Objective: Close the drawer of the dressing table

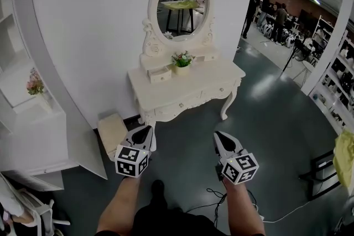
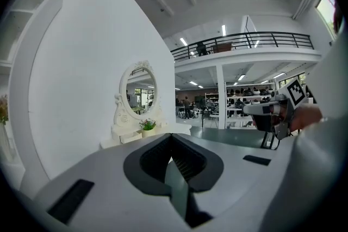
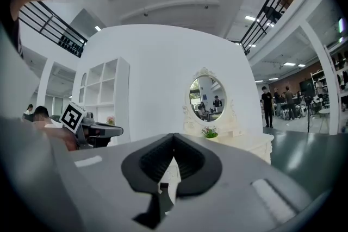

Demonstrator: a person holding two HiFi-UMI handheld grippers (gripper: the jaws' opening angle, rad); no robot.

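The white dressing table (image 1: pixel 217 71) stands against the wall under an oval mirror (image 1: pixel 182 1). On its raised back shelf, the small left drawer (image 1: pixel 161 76) sticks out; a potted plant (image 1: pixel 182 60) sits beside it. My left gripper (image 1: pixel 147 129) and right gripper (image 1: pixel 218 135) hover side by side over the dark floor, well short of the table, both pointing toward it. Both are shut and hold nothing. In the left gripper view the table (image 2: pixel 136 132) is far beyond the closed jaw tips (image 2: pixel 171 137); in the right gripper view it (image 3: pixel 242 138) is equally distant past the tips (image 3: pixel 174 137).
A cream stool (image 1: pixel 112 131) sits at the table's left foot. A white shelf unit (image 1: pixel 33 119) with pink flowers (image 1: pixel 35 84) stands at the left. Cables (image 1: pixel 217 197) trail on the floor near my feet. People (image 1: pixel 268 8) stand in the hall at the back right.
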